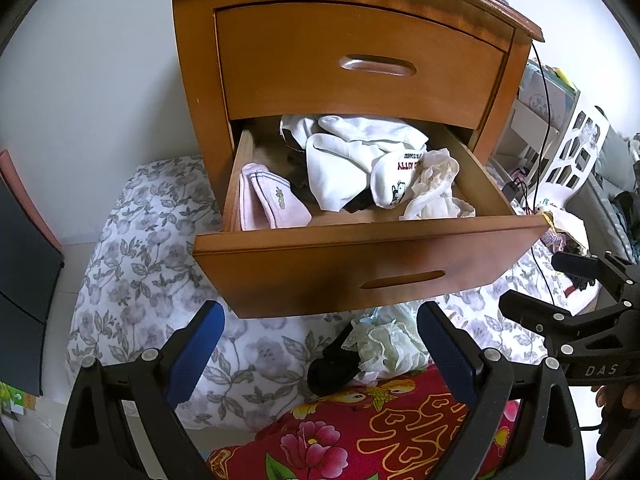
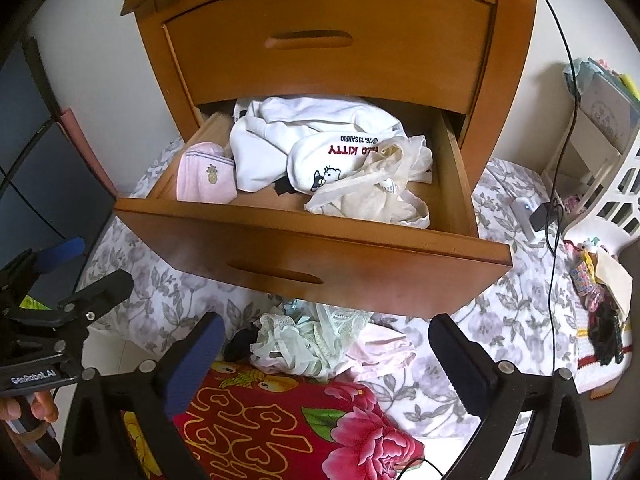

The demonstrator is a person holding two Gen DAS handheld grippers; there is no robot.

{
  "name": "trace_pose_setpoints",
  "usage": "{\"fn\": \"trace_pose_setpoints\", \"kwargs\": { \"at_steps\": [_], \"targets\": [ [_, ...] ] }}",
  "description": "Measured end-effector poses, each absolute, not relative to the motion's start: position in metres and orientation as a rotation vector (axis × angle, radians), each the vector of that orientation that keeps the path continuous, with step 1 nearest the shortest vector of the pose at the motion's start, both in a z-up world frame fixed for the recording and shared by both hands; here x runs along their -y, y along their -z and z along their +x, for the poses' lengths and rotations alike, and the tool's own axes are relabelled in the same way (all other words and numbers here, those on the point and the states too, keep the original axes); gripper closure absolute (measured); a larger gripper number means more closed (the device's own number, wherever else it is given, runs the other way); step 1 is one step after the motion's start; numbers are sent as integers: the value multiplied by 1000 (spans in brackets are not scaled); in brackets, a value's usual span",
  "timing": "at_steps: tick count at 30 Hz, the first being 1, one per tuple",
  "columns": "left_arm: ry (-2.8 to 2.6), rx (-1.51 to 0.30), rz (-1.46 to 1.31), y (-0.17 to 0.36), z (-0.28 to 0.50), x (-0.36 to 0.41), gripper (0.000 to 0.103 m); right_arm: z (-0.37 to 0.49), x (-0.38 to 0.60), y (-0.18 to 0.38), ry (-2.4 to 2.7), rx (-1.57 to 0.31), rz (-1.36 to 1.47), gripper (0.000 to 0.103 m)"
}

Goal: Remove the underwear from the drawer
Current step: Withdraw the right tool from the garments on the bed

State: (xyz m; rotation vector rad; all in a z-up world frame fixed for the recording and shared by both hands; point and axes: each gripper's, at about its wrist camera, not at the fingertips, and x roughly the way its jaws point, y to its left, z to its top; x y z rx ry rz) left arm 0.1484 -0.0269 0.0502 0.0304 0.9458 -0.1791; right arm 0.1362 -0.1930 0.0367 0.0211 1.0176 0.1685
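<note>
Two curved wooden drawers (image 2: 320,40) in the nightstand, one pink folded cloth (image 2: 206,180), two black blue-padded tongs (image 2: 324,354), one white plastic basket (image 2: 616,192).

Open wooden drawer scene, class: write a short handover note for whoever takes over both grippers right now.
Left gripper: open, empty, below the drawer front.
Right gripper: open, empty, over the pile.
Open lower wooden drawer holds a folded pink garment, white printed clothing and cream sheer underwear.
Done: a pale lacy underwear pile lies out on the floral bedding.
Left: take out the rest.
</note>
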Motion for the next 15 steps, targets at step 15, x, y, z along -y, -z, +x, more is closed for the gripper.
{"fn": "trace_pose_setpoints", "kwargs": {
  "at_steps": [15],
  "targets": [
    [165, -861, -50, -54, 167, 22, 6, 143, 206, -47, -159, -878, 59, 0]
  ]
}}
